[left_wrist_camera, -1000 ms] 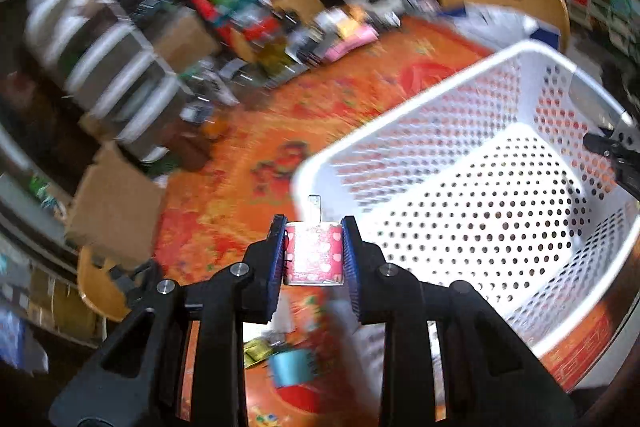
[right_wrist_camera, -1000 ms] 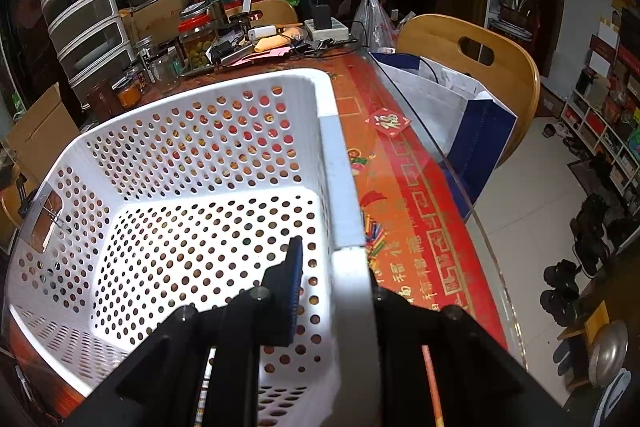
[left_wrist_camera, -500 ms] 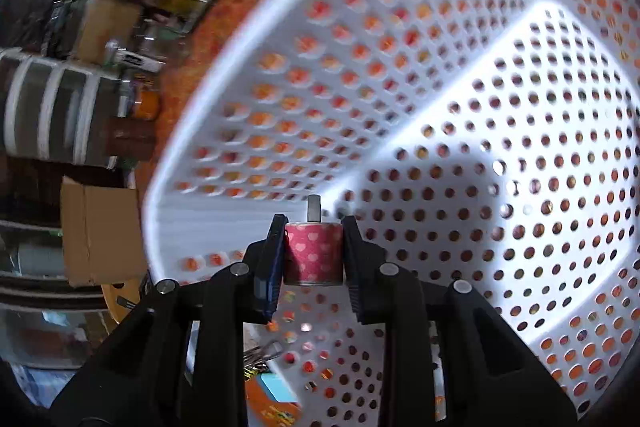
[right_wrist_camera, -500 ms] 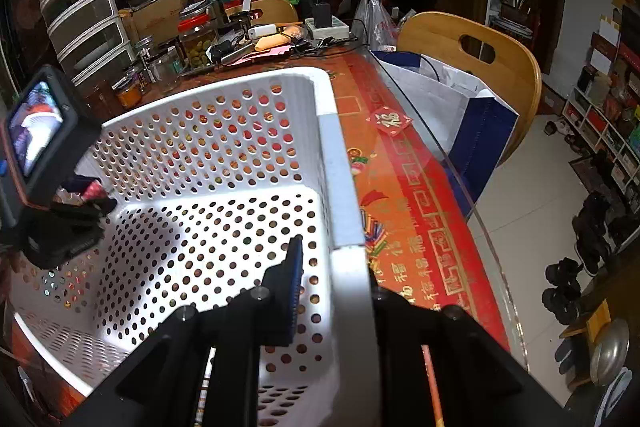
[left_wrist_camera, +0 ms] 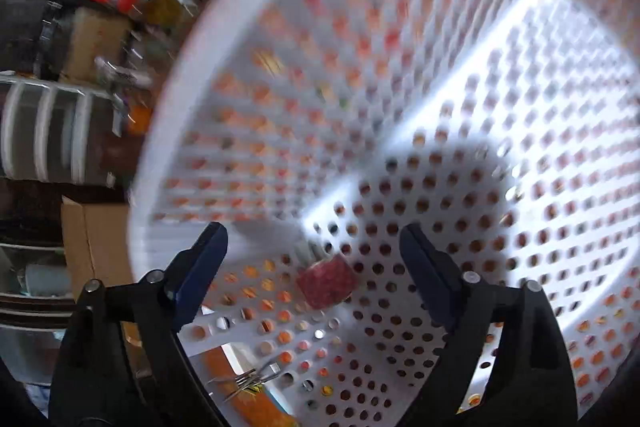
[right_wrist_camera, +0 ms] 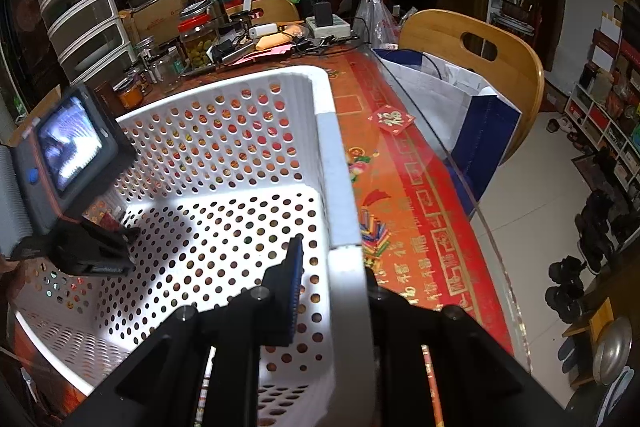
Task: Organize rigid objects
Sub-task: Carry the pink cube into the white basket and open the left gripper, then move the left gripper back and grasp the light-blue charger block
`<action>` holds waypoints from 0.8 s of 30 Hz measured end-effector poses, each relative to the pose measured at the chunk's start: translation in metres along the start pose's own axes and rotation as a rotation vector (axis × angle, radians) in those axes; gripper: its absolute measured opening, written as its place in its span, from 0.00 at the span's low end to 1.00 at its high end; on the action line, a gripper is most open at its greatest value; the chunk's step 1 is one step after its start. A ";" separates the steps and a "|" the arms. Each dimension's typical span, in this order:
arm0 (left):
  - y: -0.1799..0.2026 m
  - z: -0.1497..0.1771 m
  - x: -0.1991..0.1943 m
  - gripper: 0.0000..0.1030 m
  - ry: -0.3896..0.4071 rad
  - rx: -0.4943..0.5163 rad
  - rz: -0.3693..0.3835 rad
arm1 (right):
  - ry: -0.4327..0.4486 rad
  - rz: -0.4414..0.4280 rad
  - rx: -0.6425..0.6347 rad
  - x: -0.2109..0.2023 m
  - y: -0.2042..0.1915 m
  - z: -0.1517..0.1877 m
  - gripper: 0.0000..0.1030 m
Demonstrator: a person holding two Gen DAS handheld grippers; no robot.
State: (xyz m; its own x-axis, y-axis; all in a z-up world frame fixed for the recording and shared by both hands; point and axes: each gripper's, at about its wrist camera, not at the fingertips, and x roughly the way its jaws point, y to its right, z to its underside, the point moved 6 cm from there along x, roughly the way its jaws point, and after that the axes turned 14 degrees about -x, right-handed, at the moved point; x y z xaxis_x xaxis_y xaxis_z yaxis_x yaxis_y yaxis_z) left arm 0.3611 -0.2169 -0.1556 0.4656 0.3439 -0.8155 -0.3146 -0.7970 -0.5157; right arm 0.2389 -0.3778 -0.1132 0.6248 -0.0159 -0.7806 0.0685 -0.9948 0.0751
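A white perforated basket [left_wrist_camera: 440, 107] fills the left wrist view. My left gripper [left_wrist_camera: 314, 251] is open inside it, and a small pink heart-patterned object [left_wrist_camera: 326, 285] lies loose on the basket floor between the spread fingers. In the right wrist view my right gripper [right_wrist_camera: 332, 259] is shut on the basket's right wall [right_wrist_camera: 336, 179]. The left gripper [right_wrist_camera: 96, 251] with its camera screen shows there at the basket's left side, and a bit of the pink object [right_wrist_camera: 110, 223] shows beside it.
The basket stands on an orange-red patterned tablecloth [right_wrist_camera: 400, 187]. Jars, boxes and bags [right_wrist_camera: 200, 39] crowd the table's far end. A wooden chair [right_wrist_camera: 472, 55] with a paper bag [right_wrist_camera: 452, 95] stands right of the table. Plastic drawers [right_wrist_camera: 84, 27] stand at left.
My left gripper moved over the rim into the basket, then opened and let go of the pink object, which now lies on the basket floor. The right gripper has not moved.
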 end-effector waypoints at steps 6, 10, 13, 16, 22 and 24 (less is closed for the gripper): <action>-0.075 0.035 -0.115 1.00 0.328 -0.222 0.083 | -0.004 0.006 0.001 0.000 0.000 0.001 0.14; -0.139 0.099 -0.141 1.00 0.390 -0.394 0.105 | -0.003 0.011 -0.001 0.000 0.001 0.002 0.14; -0.178 0.154 -0.132 1.00 0.379 -0.531 0.117 | -0.005 0.020 -0.008 0.000 0.001 0.001 0.14; -0.196 0.213 -0.097 1.00 0.326 -0.658 0.168 | -0.005 0.023 -0.013 0.000 0.001 0.000 0.14; -0.159 0.263 -0.027 1.00 0.254 -0.724 0.306 | -0.010 0.028 -0.011 -0.001 0.002 0.000 0.14; -0.148 0.265 -0.013 1.00 0.261 -0.710 0.319 | -0.012 0.031 -0.009 -0.001 0.003 0.000 0.14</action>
State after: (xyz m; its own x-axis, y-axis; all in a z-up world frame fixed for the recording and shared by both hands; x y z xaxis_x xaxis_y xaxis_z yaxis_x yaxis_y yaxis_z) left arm 0.1825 0.0280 -0.1388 0.6475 -0.0093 -0.7620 0.0929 -0.9915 0.0910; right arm 0.2390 -0.3806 -0.1124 0.6174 -0.0478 -0.7852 0.0565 -0.9929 0.1048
